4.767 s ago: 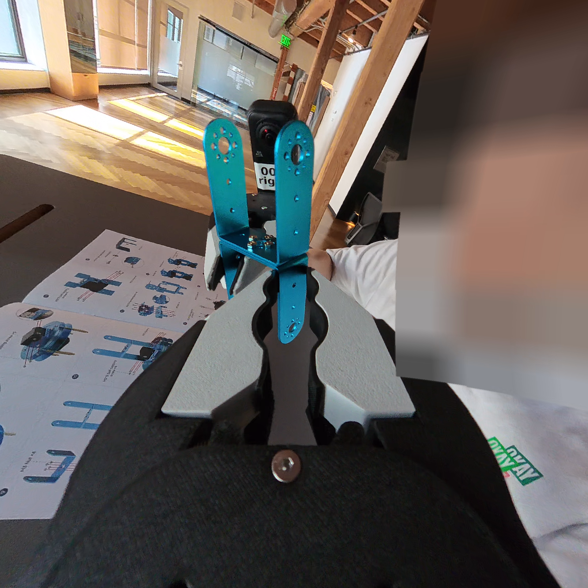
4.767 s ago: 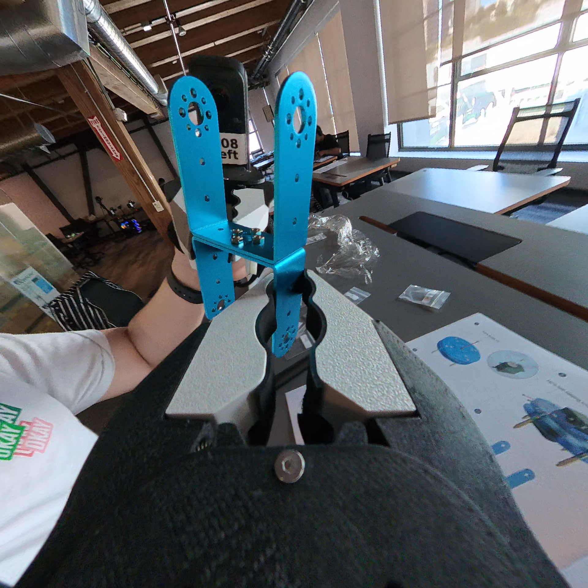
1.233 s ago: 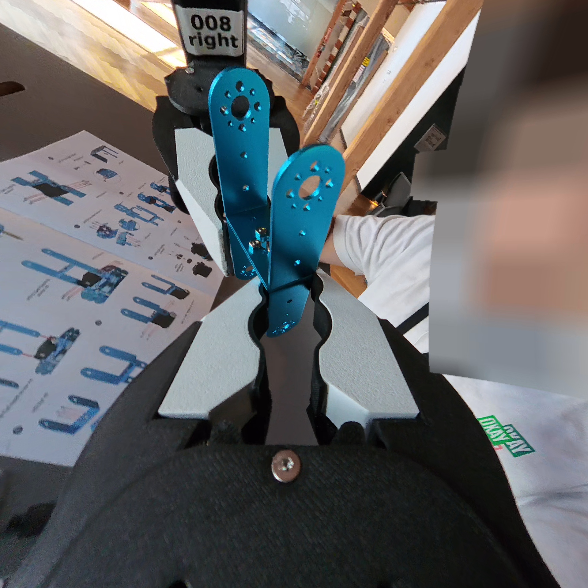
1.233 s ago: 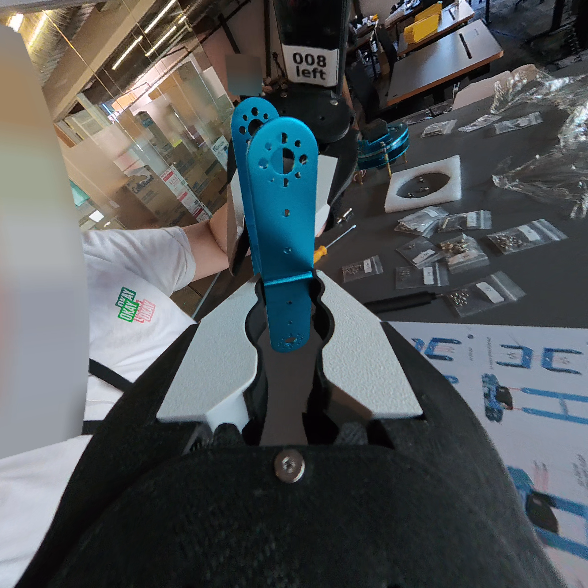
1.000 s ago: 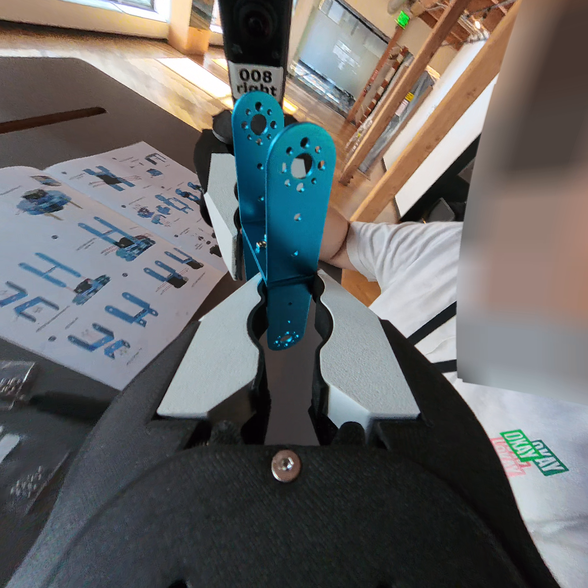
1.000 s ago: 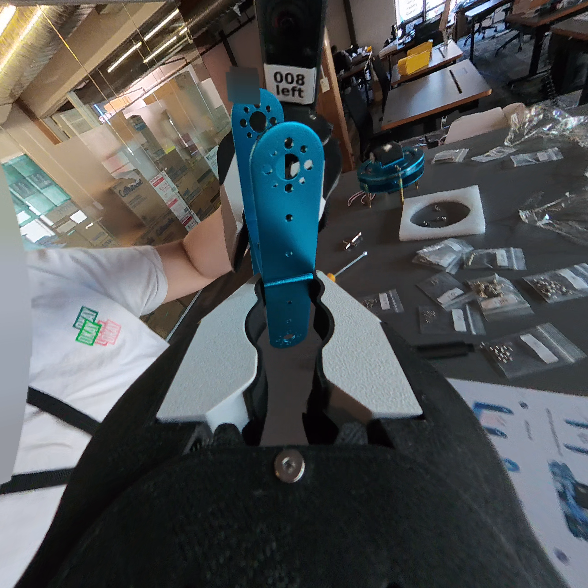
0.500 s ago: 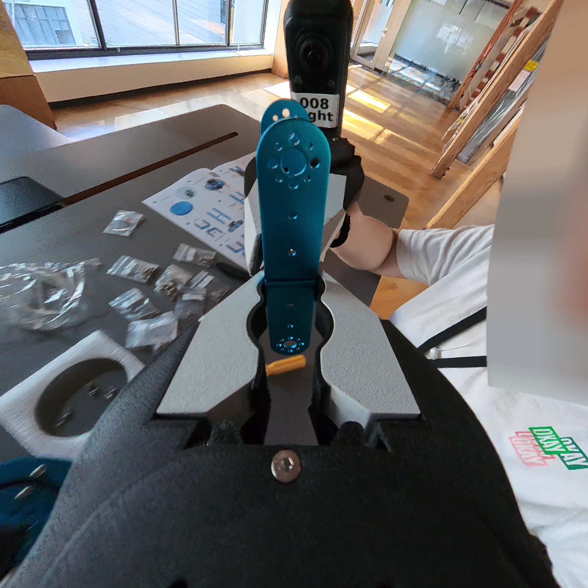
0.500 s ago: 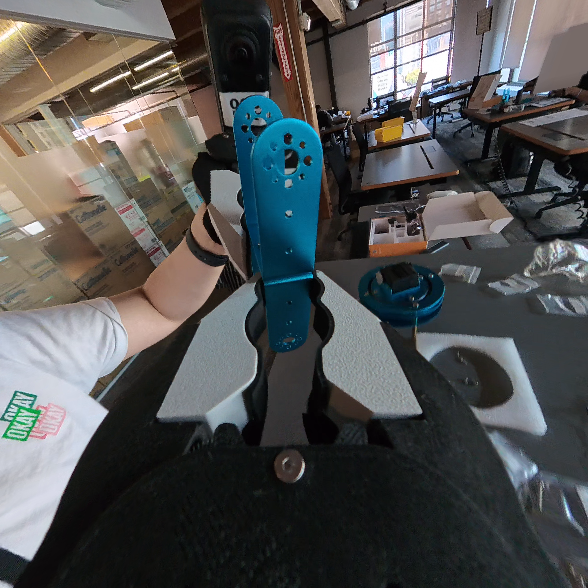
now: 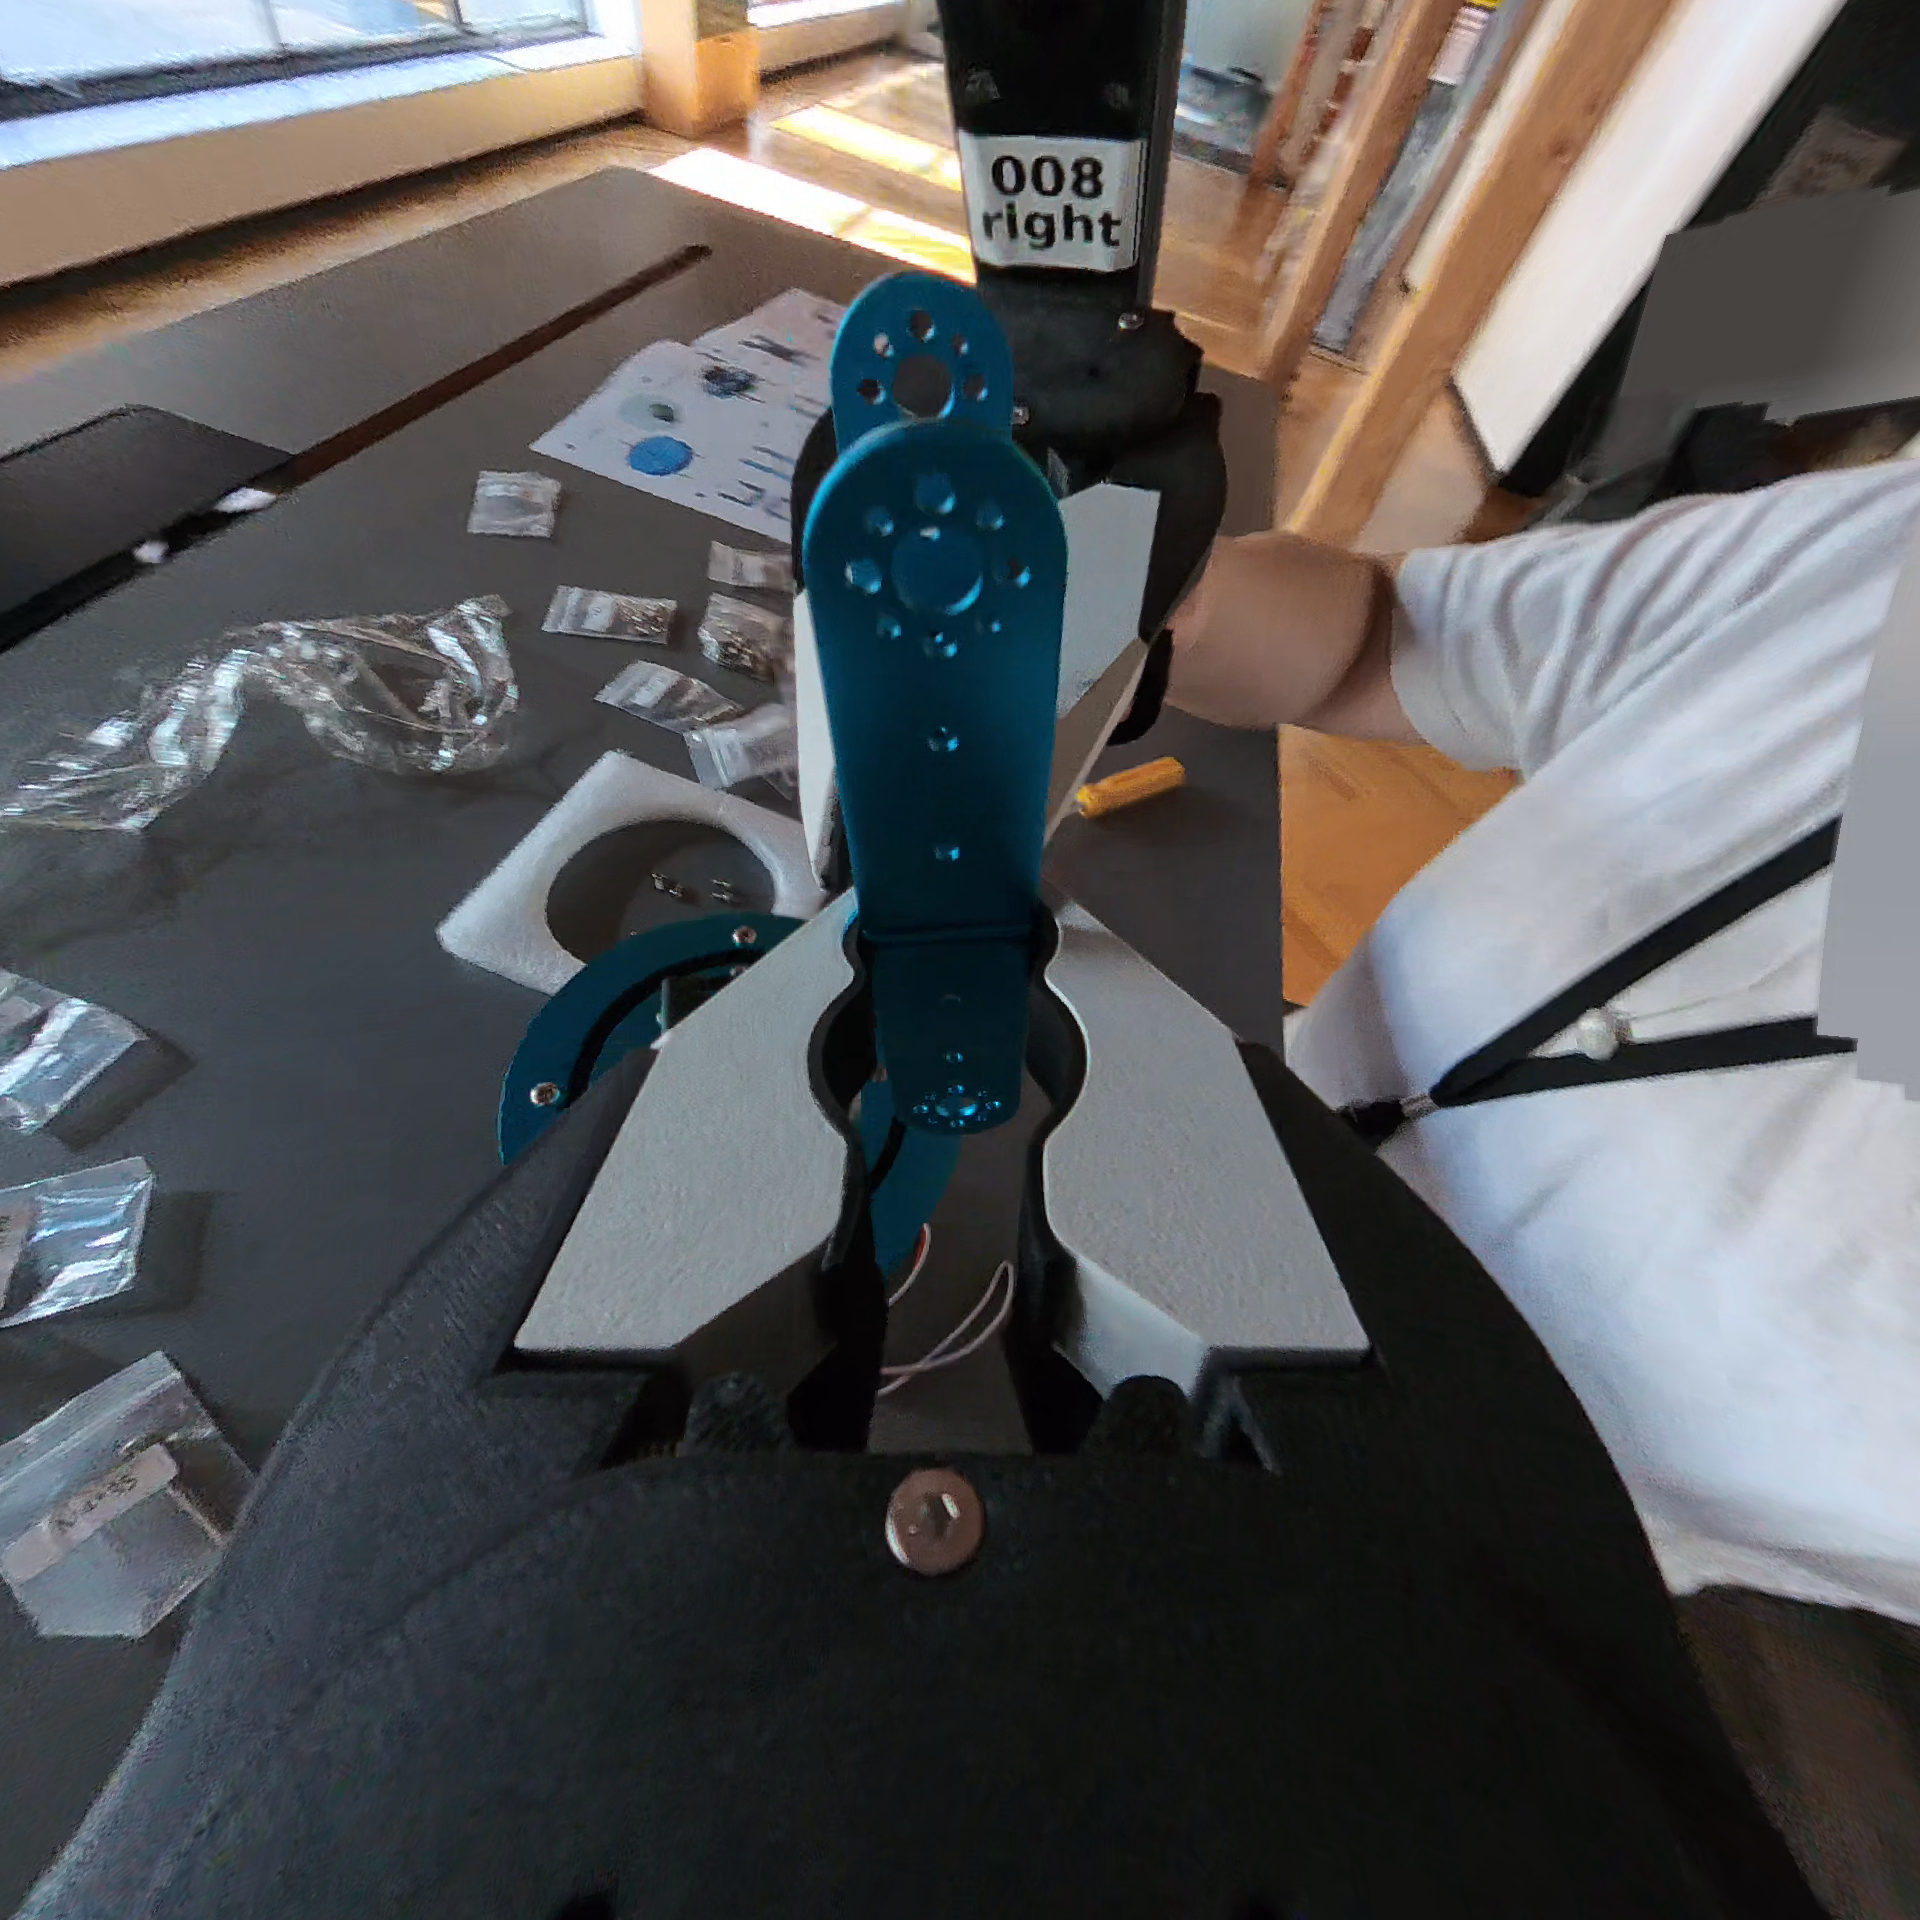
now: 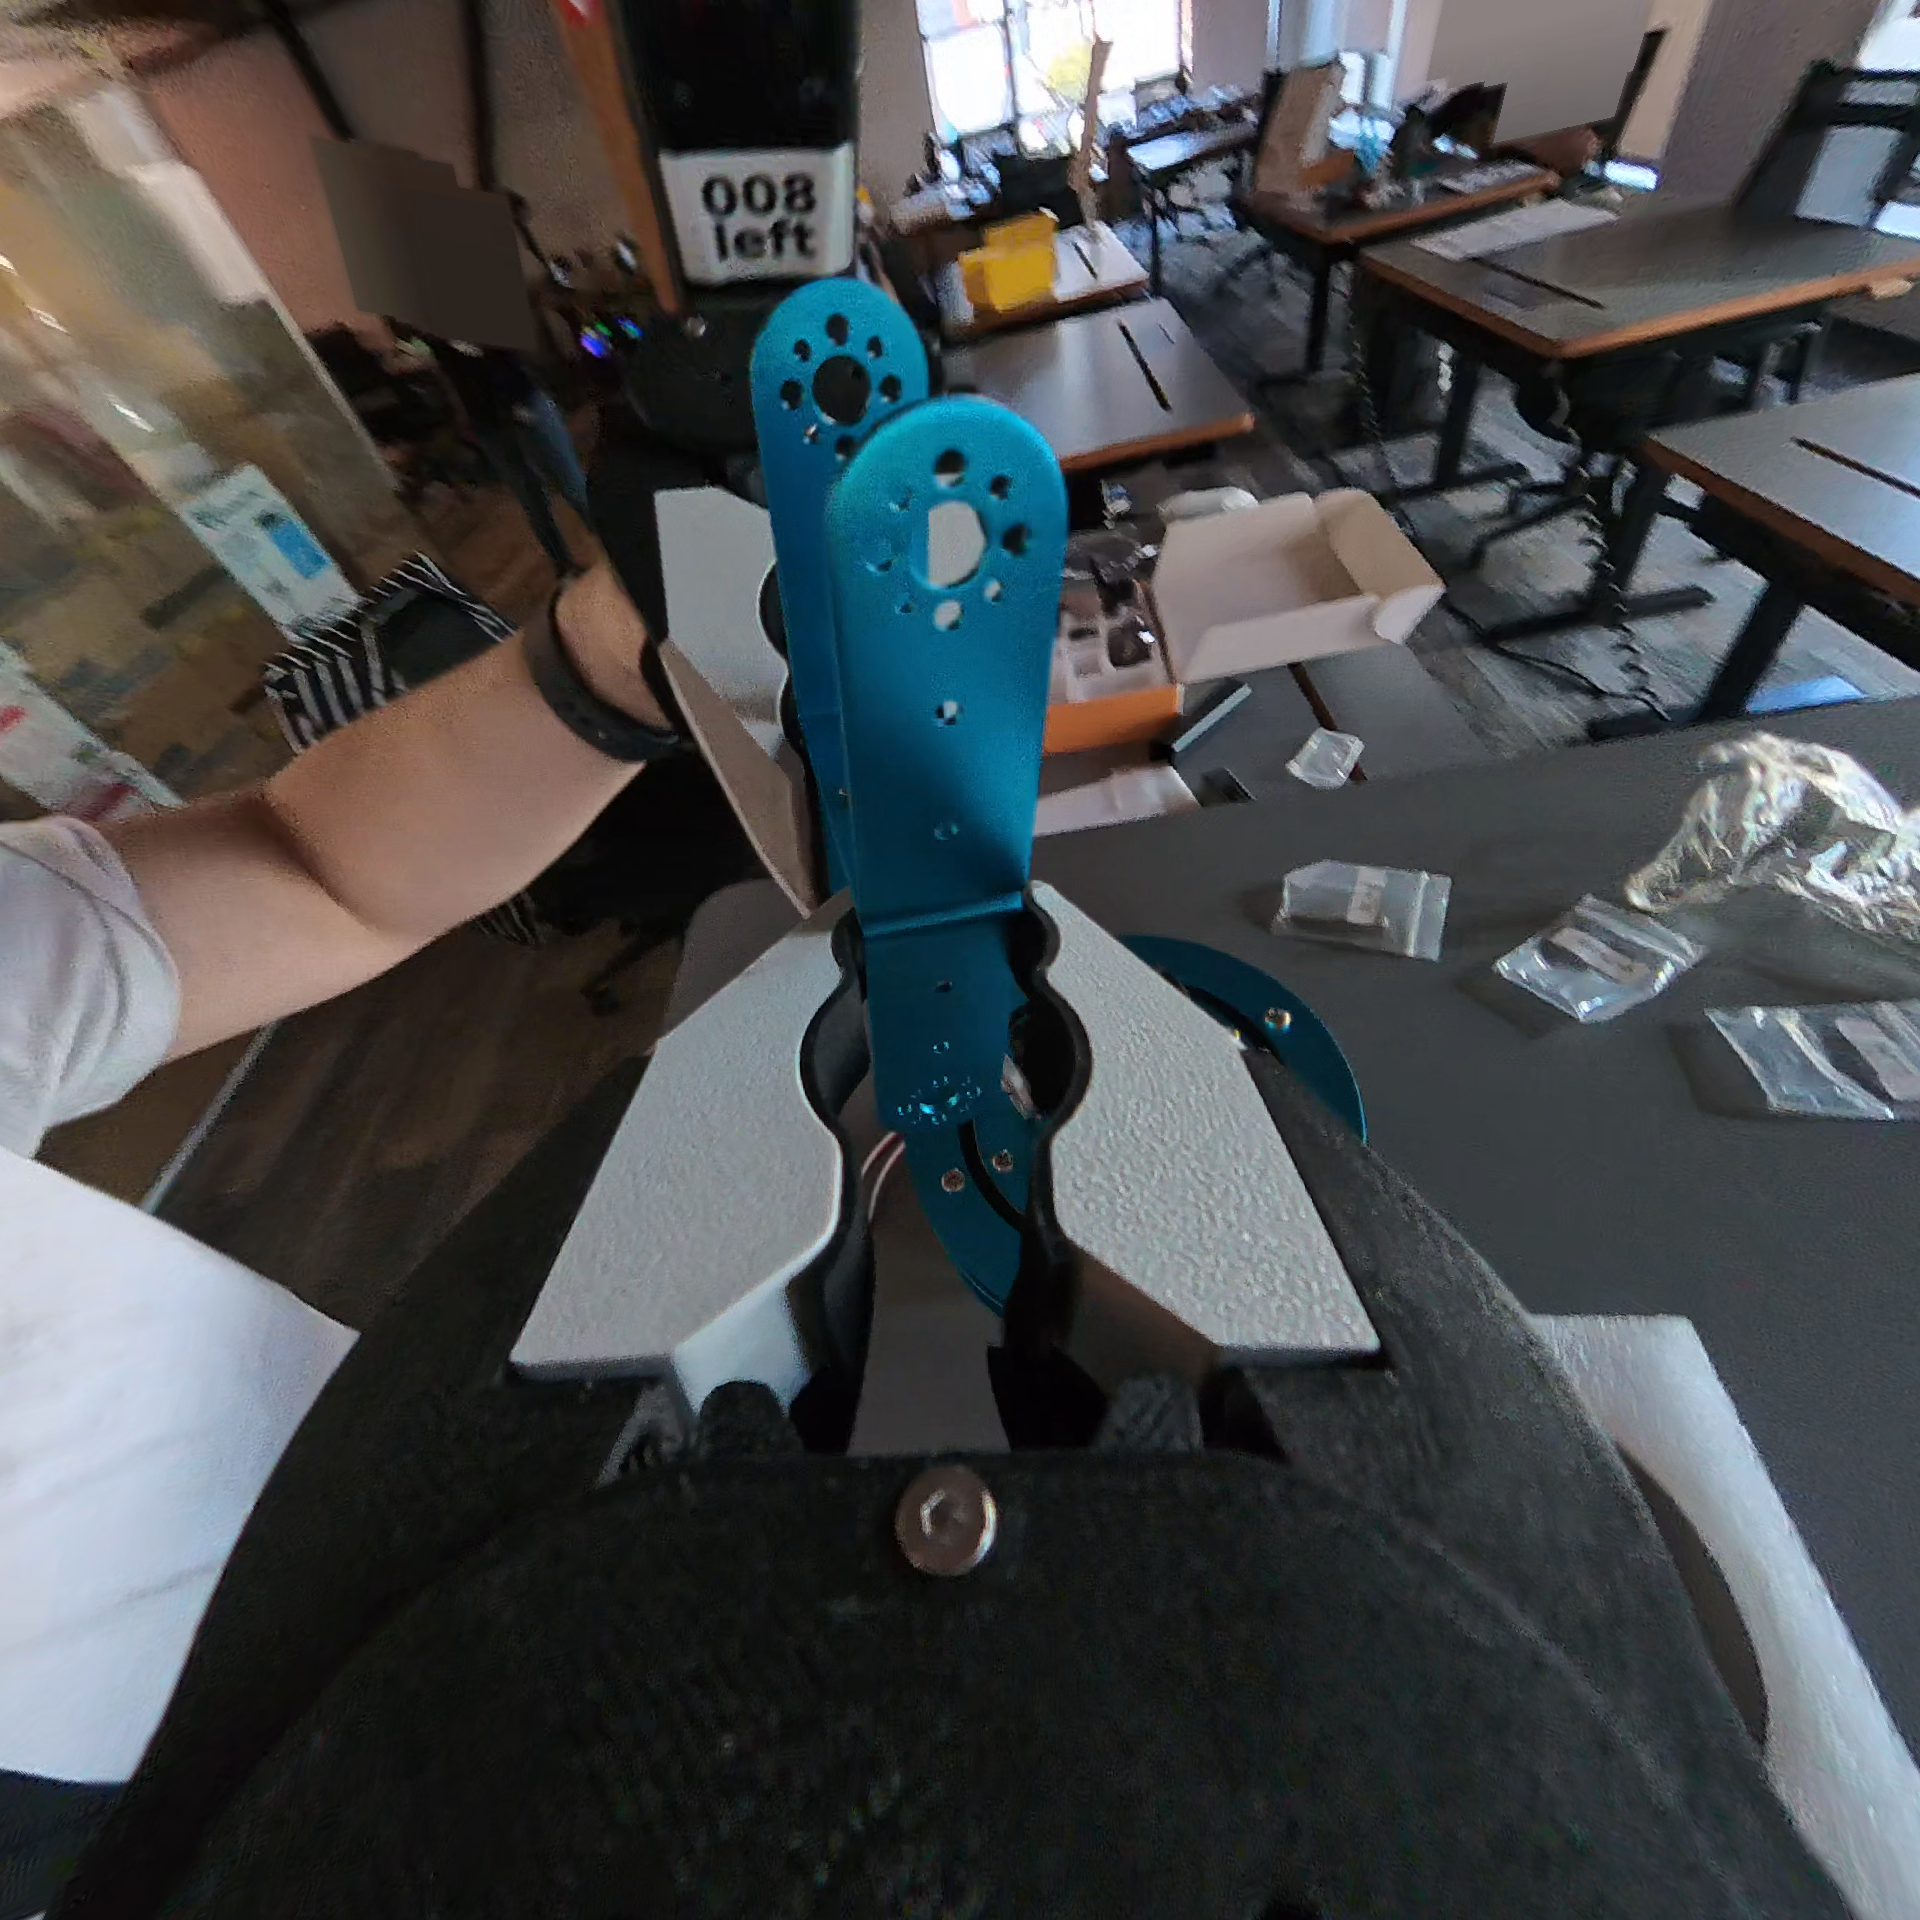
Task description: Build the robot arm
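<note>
A blue metal bracket assembly (image 9: pixel 940 727), two U-shaped pieces bolted back to back, is held between both grippers above a dark table. My left gripper (image 9: pixel 945 925) is shut on one lower tab of it. My right gripper (image 10: pixel 940 925) is shut on the opposite tab, and the bracket (image 10: pixel 940 707) rises from its jaws. Each view shows the other gripper behind the bracket: the right one (image 9: pixel 1101 561) and the left one (image 10: pixel 717 644). A blue round base (image 9: pixel 582 1029) with wires lies on the table just beneath the fingers. It also shows in the right wrist view (image 10: pixel 1299 1049).
A white foam block (image 9: pixel 520 914) with a round hole lies beside the base, also in the right wrist view (image 10: pixel 1714 1507). Several small clear bags (image 9: pixel 613 613), crumpled plastic (image 9: pixel 343 686), a yellow-handled tool (image 9: pixel 1127 784) and a printed sheet (image 9: pixel 686 416) lie around. A person's arm and white shirt are close by. Left and right tips are no more than a few centimetres apart. The white foam block (image 9: pixel 520 914) is about 20 centimeters from my right fingertips. It is also in sight in the right wrist view (image 10: pixel 1655 1435).
Both grippers, still shut on the bracket, have swung from over the printed sheets to over the parts area. The blue round base now shows directly under the fingers.
</note>
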